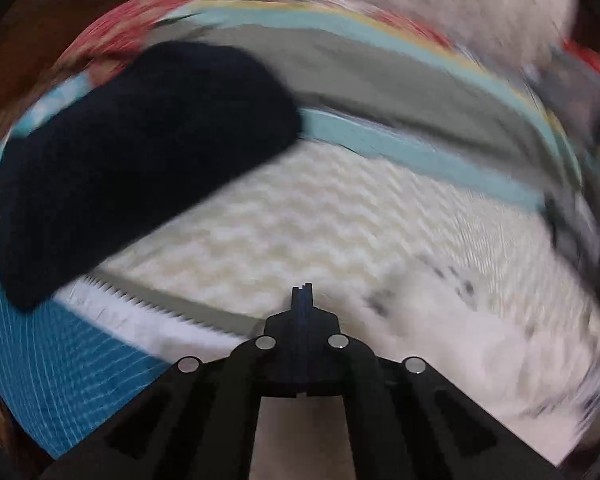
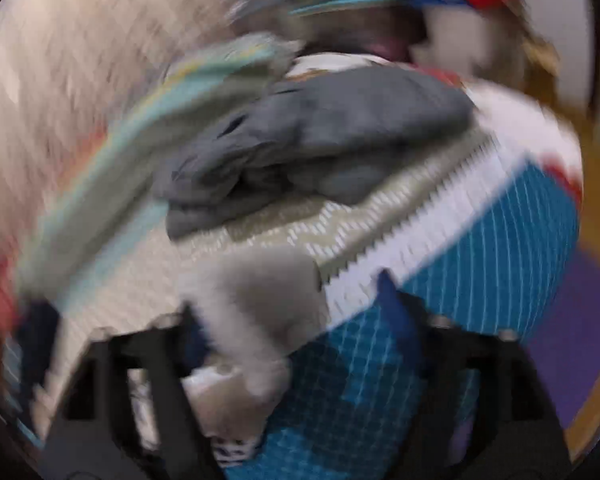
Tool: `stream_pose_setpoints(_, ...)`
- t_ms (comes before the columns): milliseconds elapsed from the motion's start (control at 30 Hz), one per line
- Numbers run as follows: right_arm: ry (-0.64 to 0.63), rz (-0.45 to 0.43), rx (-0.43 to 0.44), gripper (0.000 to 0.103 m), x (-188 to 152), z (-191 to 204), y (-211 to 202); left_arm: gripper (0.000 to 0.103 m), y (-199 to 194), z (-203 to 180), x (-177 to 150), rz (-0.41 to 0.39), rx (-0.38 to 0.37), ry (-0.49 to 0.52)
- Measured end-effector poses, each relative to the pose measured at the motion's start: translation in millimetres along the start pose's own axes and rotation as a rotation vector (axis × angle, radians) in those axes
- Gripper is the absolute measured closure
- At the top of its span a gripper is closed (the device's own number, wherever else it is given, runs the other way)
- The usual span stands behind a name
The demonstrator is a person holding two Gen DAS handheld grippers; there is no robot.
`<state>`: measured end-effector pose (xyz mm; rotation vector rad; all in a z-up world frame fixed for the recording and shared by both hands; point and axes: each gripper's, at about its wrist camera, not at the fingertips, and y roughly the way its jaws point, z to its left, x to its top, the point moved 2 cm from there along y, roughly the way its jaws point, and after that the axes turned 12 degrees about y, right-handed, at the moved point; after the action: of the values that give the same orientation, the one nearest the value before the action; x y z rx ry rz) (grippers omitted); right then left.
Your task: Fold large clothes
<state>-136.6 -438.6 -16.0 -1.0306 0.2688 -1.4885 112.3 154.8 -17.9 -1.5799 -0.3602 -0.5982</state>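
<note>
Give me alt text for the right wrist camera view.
Blurred fisheye view: the right gripper, jaws apart, with pale cloth bunched between them. Beyond lies a crumpled gray garment on a patterned blanket of cream, white and blue.

A dark navy folded garment (image 1: 140, 160) lies on a woven mat (image 1: 292, 216) of cream zigzag, teal stripes and a blue gridded border. A crumpled slate-grey garment (image 2: 320, 136) lies farther off.
</note>
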Motion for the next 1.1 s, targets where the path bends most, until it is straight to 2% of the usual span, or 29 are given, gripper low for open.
stream_pose_setpoints(67,0.044,-0.005,0.049,0.029,-3.8,-10.6,-11.8,0.098,-7.7,27.1,-4.9,0.0,0.019,-0.07)
stream_pose_setpoints(100,0.04,-0.032,0.126,0.029,-12.3,-4.6,-25.4,0.098,-12.6,40.3,-9.4,0.009,0.014,-0.102)
stream_pose_setpoints(167,-0.046,0.0,0.228,0.029,-26.6,23.3,-31.1,0.098,-17.8,51.8,-17.2,0.022,-0.025,-0.14)
stream_pose_setpoints(300,-0.346,0.21,0.386,0.029,-97.3,116.8,-22.5,0.098,-14.6,36.6,-30.7,0.089,-0.127,-0.148)
stream_pose_setpoints(367,-0.431,0.329,0.407,0.029,-132.6,150.6,-8.5,0.098,-13.0,11.1,-37.9,0.11,-0.205,-0.124)
stream_pose_setpoints(433,-0.526,0.364,0.383,0.029,-162.6,175.2,0.3,0.098,-17.5,-16.8,-41.8,0.101,-0.253,-0.077)
stream_pose_setpoints(500,-0.527,0.377,0.372,0.029,-172.7,183.5,5.9,0.098,-29.4,-52.4,-43.1,0.045,-0.265,0.017)
stream_pose_setpoints(567,-0.517,0.334,0.334,0.029,-168.2,180.4,4.4,0.097,-41.7,-94.9,-42.0,-0.015,-0.258,0.168)
stream_pose_setpoints(600,-0.535,0.295,0.293,0.027,-160.6,182.6,6.3,0.097,-47.0,-117.9,-42.0,-0.051,-0.248,0.258)
stream_pose_setpoints(633,-0.585,0.196,0.173,0.025,-151.6,179.0,6.5,0.096,-51.8,-143.4,-44.0,-0.093,-0.241,0.363)
stream_pose_setpoints(667,-0.616,0.106,0.097,0.025,-148.4,175.7,0.4,0.094,-54.6,-161.2,-46.9,-0.118,-0.241,0.44)
stream_pose_setpoints(700,-0.62,0.059,0.109,0.025,-148.7,173.9,-8.9,0.092,-55.7,-188.6,-53.3,-0.145,-0.249,0.557)
stream_pose_setpoints(733,-0.604,0.061,0.157,0.025,-146.8,170.7,-18.5,0.087,-54.2,-207.7,-58.4,-0.15,-0.263,0.63)
stream_pose_setpoints(767,-0.581,0.098,0.226,0.025,-147.4,167.5,-28.8,0.081,-52.8,-219.3,-60.9,-0.144,-0.276,0.664)
stream_pose_setpoints(833,-0.549,0.229,0.415,0.025,-158.2,162.2,-48.7,0.071,-40.0,-243.4,-69.8,-0.103,-0.331,0.692)
stream_pose_setpoints(900,-0.554,0.334,0.52,0.025,-175.8,161.6,-56.7,0.068,-29.8,-251.8,-72.4,-0.079,-0.352,0.672)
stream_pose_setpoints(1000,-0.564,0.442,0.527,0.025,-200.0,158.1,-44.8,0.067,-17.6,-250.8,-73.5,-0.042,-0.369,0.598)
stream_pose_setpoints(1100,-0.552,0.54,0.495,0.029,-217.6,165.5,-9.3,0.064,-18.2,-245.4,-70.9,-0.052,-0.379,0.582)
